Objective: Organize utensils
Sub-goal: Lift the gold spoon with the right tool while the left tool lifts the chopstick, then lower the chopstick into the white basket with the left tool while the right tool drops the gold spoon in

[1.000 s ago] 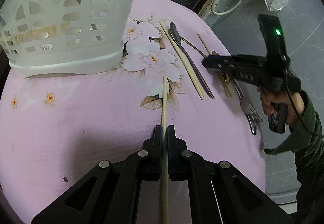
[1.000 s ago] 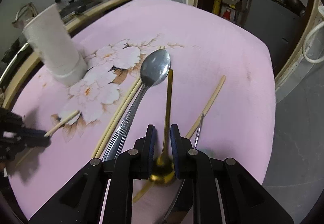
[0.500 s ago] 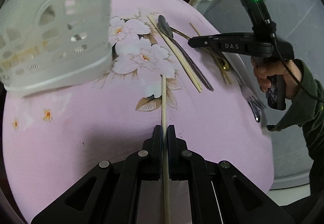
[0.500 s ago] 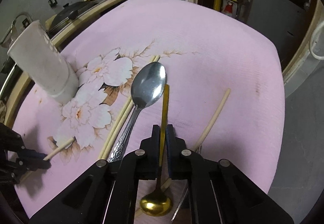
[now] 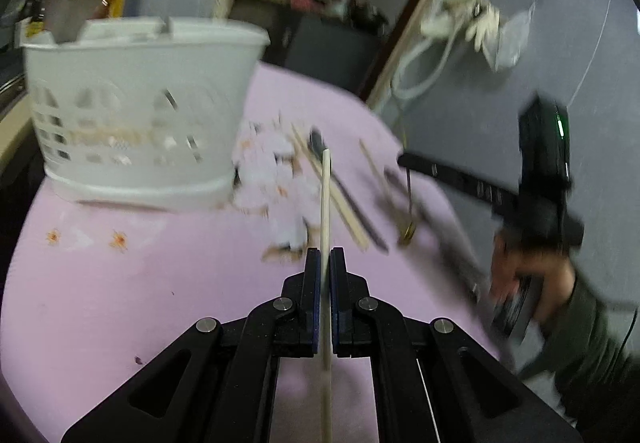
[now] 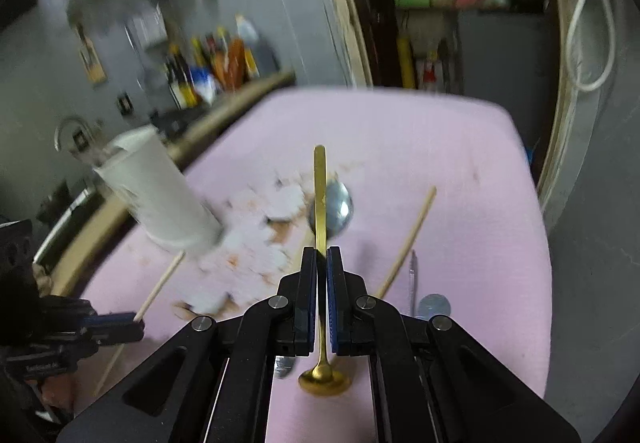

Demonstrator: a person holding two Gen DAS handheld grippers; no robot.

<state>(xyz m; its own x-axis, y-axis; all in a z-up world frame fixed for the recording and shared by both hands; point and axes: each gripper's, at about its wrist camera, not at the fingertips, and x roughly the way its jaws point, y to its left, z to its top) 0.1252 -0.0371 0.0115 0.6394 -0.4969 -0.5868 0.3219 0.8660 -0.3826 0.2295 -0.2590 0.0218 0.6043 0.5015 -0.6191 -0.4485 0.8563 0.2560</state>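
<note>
My left gripper (image 5: 325, 257) is shut on a pale wooden chopstick (image 5: 325, 199) and holds it lifted above the pink cloth, pointing toward the white perforated utensil basket (image 5: 136, 115). My right gripper (image 6: 321, 257) is shut on a gold spoon (image 6: 320, 199), handle forward, bowl hanging below the fingers. In the left wrist view the right gripper (image 5: 404, 163) holds the gold spoon (image 5: 409, 211) hanging above the table. A silver spoon (image 6: 334, 209), more chopsticks (image 6: 408, 243) and a fork (image 6: 413, 279) lie on the cloth.
The basket shows in the right wrist view (image 6: 160, 195) at the left, with the left gripper (image 6: 132, 321) below it. Bottles (image 6: 216, 67) stand on a counter behind. The table's right edge (image 6: 536, 243) drops to a grey floor.
Both grippers have risen and tilted up, lifting the chopstick and the gold spoon off the cloth. The right gripper closed on the spoon handle during the last second.
</note>
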